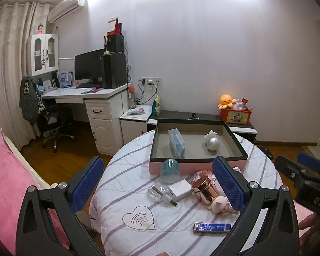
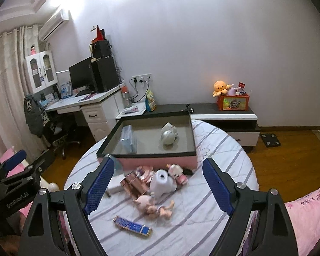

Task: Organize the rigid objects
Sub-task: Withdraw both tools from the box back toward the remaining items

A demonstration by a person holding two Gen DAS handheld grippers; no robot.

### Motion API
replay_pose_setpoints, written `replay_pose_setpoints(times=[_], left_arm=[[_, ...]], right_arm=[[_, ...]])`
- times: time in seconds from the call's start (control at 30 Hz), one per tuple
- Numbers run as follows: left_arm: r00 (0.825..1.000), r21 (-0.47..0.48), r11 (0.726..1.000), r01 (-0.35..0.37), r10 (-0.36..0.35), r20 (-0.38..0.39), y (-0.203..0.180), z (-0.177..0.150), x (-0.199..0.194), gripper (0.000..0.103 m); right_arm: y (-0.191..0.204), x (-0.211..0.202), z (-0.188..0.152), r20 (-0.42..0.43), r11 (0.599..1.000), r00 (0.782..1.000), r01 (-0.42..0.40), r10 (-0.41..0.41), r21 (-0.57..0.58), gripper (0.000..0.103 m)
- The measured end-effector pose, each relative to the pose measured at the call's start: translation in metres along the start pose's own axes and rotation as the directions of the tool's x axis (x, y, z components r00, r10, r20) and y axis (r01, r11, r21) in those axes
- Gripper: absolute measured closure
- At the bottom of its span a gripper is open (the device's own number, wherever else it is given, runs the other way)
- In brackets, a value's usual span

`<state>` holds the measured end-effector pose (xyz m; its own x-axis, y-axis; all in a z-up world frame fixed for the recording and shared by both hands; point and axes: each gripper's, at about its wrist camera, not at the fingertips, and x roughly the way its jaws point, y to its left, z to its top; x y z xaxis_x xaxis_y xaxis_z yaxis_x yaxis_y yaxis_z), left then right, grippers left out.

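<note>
A: Any writing you can read?

B: "DAS" on the right gripper [image 1: 307, 170] body, and "CenRobot.AI" on the left gripper [image 2: 12, 166]. The print on the blue bar [image 1: 212, 227] is too blurred.

A: And the tongs?

B: Both released, jaws wide, nothing between them.

A: Where are the things?

B: On a round table [image 1: 121, 183] under a striped cloth: the rose-gold jar [image 1: 204, 188], white charger [image 1: 180, 188] and pig toy [image 1: 220, 205] lie near the pink box [image 1: 194, 167]. A blue case [image 1: 176, 142] is inside it. Desk [image 1: 85, 92] far left, wood floor.
</note>
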<state>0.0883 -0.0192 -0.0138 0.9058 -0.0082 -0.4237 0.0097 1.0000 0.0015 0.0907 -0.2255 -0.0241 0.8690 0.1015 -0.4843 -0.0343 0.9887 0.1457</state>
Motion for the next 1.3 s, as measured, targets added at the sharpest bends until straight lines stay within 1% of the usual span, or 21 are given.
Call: replay_pose_setpoints(times=[0.17, 0.4, 0.6, 0.7, 0.9, 1.0, 1.13, 1.2, 1.3], left_arm=[[1.0, 0.0, 1.0, -0.001, 0.001, 0.011, 0.0, 0.0, -0.01, 0.0], [1.0, -0.015, 1.0, -0.01, 0.01, 0.004, 0.009, -0.004, -0.012, 0.0], [0.998, -0.02, 0.999, -0.026, 0.025, -0.051, 0.017, -0.02, 0.003, 0.0], [0.994, -0.013, 0.999, -0.036, 0.035, -0.101, 0.02, -0.033, 0.019, 0.0], [0.982, 0.015, 0.999, -0.038, 0.04, -0.183, 0.018, -0.057, 0.053, 0.0], [0.973, 0.032, 0.999, -0.038, 0.044, -0.225, 0.016, -0.067, 0.073, 0.0], [0.961, 0.045, 0.999, -0.024, 0.036, -0.273, 0.016, -0.078, 0.1, 0.0], [0.952, 0.046, 0.999, -0.01, 0.024, -0.306, 0.017, -0.082, 0.116, 0.0], [0.943, 0.048, 0.999, -0.005, 0.02, -0.332, 0.021, -0.086, 0.134, 0.0]], right_arm=[[0.005, -0.011, -0.004, 0.011, 1.0, 1.0, -0.004, 0.004, -0.011, 0.017], [0.007, -0.016, -0.005, 0.019, 1.0, 1.0, -0.007, 0.008, -0.016, 0.017], [0.009, -0.013, -0.008, -0.006, 1.0, 1.0, -0.002, 0.002, -0.023, 0.017], [0.006, -0.003, -0.012, -0.04, 1.0, 0.999, -0.004, 0.002, -0.026, 0.017], [-0.006, 0.033, -0.028, -0.152, 1.0, 0.988, -0.006, 0.004, -0.013, 0.017], [-0.012, 0.052, -0.039, -0.21, 1.0, 0.978, -0.005, 0.003, -0.009, 0.017], [-0.015, 0.077, -0.056, -0.288, 1.0, 0.958, -0.015, 0.01, -0.015, 0.017], [-0.015, 0.087, -0.062, -0.316, 1.0, 0.949, -0.022, 0.015, -0.018, 0.017], [-0.013, 0.103, -0.071, -0.357, 0.999, 0.934, -0.029, 0.021, -0.018, 0.017]])
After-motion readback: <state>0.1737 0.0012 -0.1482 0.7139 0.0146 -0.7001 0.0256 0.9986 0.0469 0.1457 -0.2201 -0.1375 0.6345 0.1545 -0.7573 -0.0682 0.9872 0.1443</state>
